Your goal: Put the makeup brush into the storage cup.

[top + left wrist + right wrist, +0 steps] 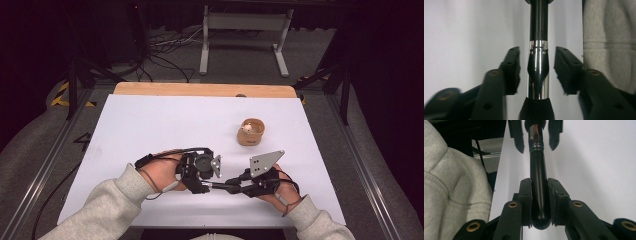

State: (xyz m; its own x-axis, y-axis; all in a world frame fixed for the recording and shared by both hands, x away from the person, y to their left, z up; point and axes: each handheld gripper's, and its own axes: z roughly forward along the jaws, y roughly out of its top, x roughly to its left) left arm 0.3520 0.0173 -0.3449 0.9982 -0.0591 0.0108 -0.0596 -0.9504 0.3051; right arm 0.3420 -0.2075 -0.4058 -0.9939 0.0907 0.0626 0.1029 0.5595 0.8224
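Left gripper [537, 72]: my jaws stood apart, a gap on each side of the brush's silver ferrule; pads touching nothing.
Right gripper [539, 200]: my jaws were clamped on the black handle near its rounded butt end, pads pressed to both sides. Sole hold on the thing.
Brush [537, 170]: makeup brush, lying level between my two grippers; handle running straight out from the right jaws, ferrule [538, 70] centred between the left jaws, dark bristles [536, 110] nearest the left gripper's body.
Worktop [165, 125]: white sheet, just below the brush; whether the brush touched it I could not tell.
Wooden cup [251, 132]: well beyond both sets of jaws, toward the far right; something small and pale inside.
Risk, droop: with the grip at the very end of a round, glossy handle, I judged the long free length could pivot down or roll in the pads.
Risk, slip: the butt sat close to the pads' back edge; a tug along the handle might pull it out.
Risk, snag: drawing the left jaws away off-line could knock the ferrule and twist the brush.
Risk, sleeve: grey cuff [609, 45] hung just beside the left jaws and might catch.
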